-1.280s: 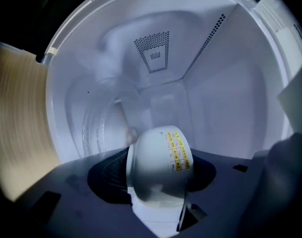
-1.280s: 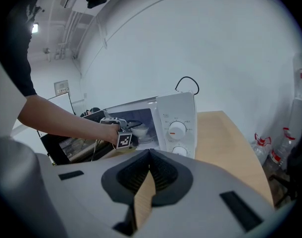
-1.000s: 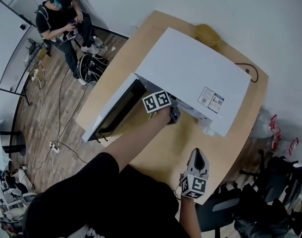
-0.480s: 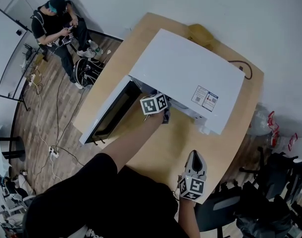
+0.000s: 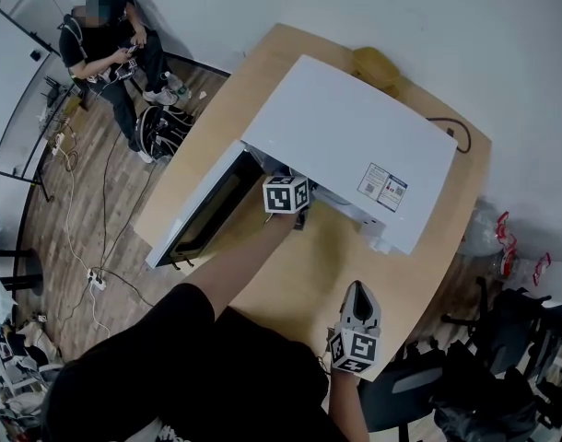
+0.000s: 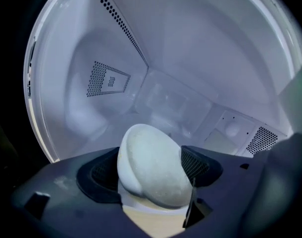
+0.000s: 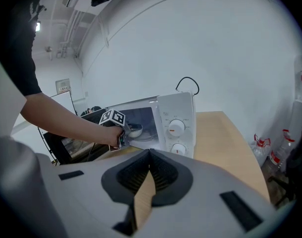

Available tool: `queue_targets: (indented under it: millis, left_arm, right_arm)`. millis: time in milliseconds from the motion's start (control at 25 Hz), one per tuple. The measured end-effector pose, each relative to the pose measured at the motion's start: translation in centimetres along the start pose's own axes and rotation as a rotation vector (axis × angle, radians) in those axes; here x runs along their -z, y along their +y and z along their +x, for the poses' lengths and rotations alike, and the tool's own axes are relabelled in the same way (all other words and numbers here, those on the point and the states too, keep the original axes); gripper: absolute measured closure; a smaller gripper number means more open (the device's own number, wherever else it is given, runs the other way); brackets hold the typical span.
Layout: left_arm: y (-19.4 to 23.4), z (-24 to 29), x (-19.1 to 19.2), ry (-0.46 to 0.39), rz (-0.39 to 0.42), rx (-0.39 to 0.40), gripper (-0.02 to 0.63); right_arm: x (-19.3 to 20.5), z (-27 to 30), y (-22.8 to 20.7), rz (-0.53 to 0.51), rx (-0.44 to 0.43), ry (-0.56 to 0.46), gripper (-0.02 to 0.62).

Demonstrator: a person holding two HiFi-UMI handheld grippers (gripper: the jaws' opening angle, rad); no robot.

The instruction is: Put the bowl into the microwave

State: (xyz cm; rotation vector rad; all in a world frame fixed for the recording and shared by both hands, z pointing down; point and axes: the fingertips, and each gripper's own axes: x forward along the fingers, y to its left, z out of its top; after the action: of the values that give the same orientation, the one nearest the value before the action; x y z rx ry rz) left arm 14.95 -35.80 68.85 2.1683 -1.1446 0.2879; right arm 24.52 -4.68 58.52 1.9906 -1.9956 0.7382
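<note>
— Your left tongs (image 5: pixel 300 217) reach into the microwave (image 5: pixel 355 145) from its near side. Their jaws have just been opening and now stand wide, with the bowl (image 6: pixel 151 165) between them. I judge the pads no longer press on it.

— Agreed. You have the bowl inside the cavity, just past the opening and on its left half, low over the floor. Whether it rests there I can't tell.

— Your right tongs (image 7: pixel 149 155) are closed on nothing and hang back over the near right edge of the table (image 5: pixel 318 274). Sensible, I'd say: that leaves the doorway free for your other arm.

— And the door (image 5: pixel 203 219) is swung fully out to the left, likely for the same reason.

— Which way does the bowl face?

— Seen from your right tongs, mouth up and roughly level. From the left tongs it looks tipped, but the whole cavity slants there too. It's round, so it has no long axis, and its centre line runs about upright.
</note>
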Motion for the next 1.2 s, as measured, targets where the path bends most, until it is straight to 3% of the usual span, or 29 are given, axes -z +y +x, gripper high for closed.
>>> queue_targets:
  millis: [440,760,1040,1200]
  left_arm:
    - [-0.6,-2.5,-1.9,-0.088,0.044,0.099,0.242]
    - [-0.3,-5.3,-0.4,-0.098,0.075,0.083,0.242]
    - [-1.1,-5.8,1.7,-0.046,0.219,0.084,0.242]
    - [-0.9,-4.9,2.3,0.024,0.346,0.053,0.242]
  right_arm:
    - [0.1,0.2,0.7,-0.013,-0.024,0.009,0.535]
    - [0.4,0.2,1.0,-0.019,-0.029,0.015,0.535]
    - [0.5,0.0,1.4,-0.029,-0.036,0.014,0.535]
    - [0.8,-0.2,1.2,-0.027,-0.027,0.015,0.535]
